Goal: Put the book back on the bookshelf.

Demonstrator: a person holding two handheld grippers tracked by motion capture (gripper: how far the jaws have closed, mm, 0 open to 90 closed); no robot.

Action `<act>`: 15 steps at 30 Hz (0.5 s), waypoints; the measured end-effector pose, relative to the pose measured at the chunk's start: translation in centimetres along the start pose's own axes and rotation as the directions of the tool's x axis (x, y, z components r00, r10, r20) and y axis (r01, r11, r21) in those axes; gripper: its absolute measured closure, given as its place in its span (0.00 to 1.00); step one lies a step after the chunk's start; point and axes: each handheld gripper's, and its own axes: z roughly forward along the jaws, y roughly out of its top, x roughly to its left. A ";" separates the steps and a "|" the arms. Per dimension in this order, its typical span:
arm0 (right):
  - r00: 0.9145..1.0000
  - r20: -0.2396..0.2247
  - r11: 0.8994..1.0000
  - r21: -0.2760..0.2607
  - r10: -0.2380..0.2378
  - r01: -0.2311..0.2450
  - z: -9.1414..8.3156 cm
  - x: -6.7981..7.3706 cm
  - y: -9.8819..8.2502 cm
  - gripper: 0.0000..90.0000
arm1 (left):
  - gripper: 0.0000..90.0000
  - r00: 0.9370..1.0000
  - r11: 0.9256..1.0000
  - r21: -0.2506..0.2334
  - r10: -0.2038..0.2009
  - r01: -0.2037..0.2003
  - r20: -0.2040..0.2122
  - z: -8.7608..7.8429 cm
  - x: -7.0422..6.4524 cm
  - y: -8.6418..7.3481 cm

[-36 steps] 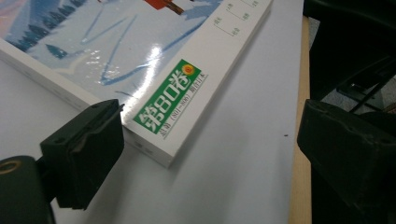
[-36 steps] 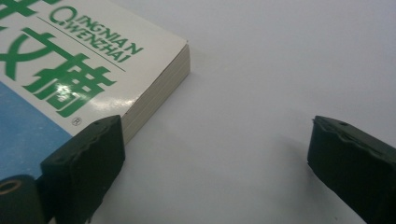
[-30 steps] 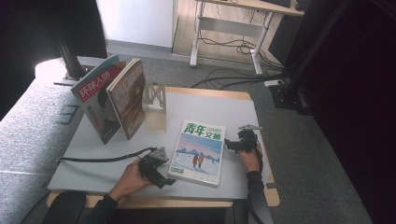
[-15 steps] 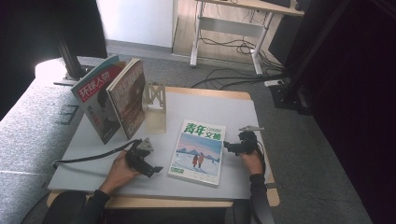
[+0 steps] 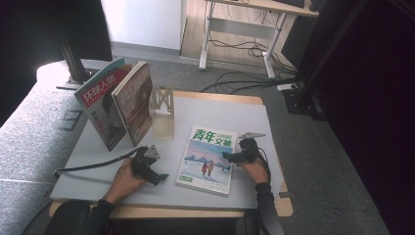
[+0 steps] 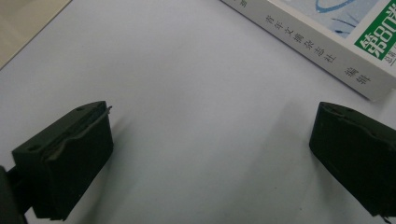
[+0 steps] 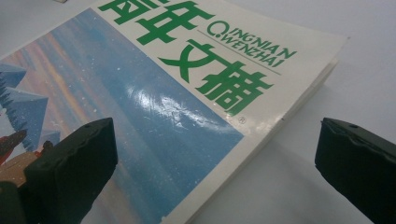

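I see the magazine lying flat on the grey surface, between my two grippers. My left gripper sits just off its near left corner, jaws spread wide over bare surface, holding nothing. My right gripper straddles the magazine's right edge, jaws wide apart, gripping nothing.

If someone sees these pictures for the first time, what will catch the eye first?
Probably the magazine with green title characters and a blue snowy cover, lying flat on the grey table between the two grippers. The right gripper hovers open at its right edge, the left gripper open beside its spine. Two more magazines stand upright at the back left.
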 end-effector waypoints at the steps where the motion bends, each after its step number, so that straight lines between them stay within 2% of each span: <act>1: 1.000 -0.003 1.000 0.003 0.001 -0.001 0.1 0.0 0.0 0.00 | 0.00 1.000 1.000 0.000 0.000 0.000 0.000 0.0 0.0 0.0; 5: 1.000 -0.012 0.999 0.032 0.009 -0.009 0.8 -0.1 -0.2 0.00 | 0.00 1.000 1.000 0.000 0.001 -0.001 0.000 0.0 0.0 0.0; 11: 0.997 -0.060 0.999 0.033 0.038 -0.036 1.5 -0.4 -0.2 0.00 | 0.00 1.000 1.000 0.000 0.002 -0.002 0.000 0.0 0.0 0.0; 15: 0.997 -0.067 0.999 0.031 0.034 -0.032 1.6 -0.4 -0.2 0.00 | 0.00 1.000 1.000 0.000 0.002 -0.002 0.000 0.0 0.0 0.0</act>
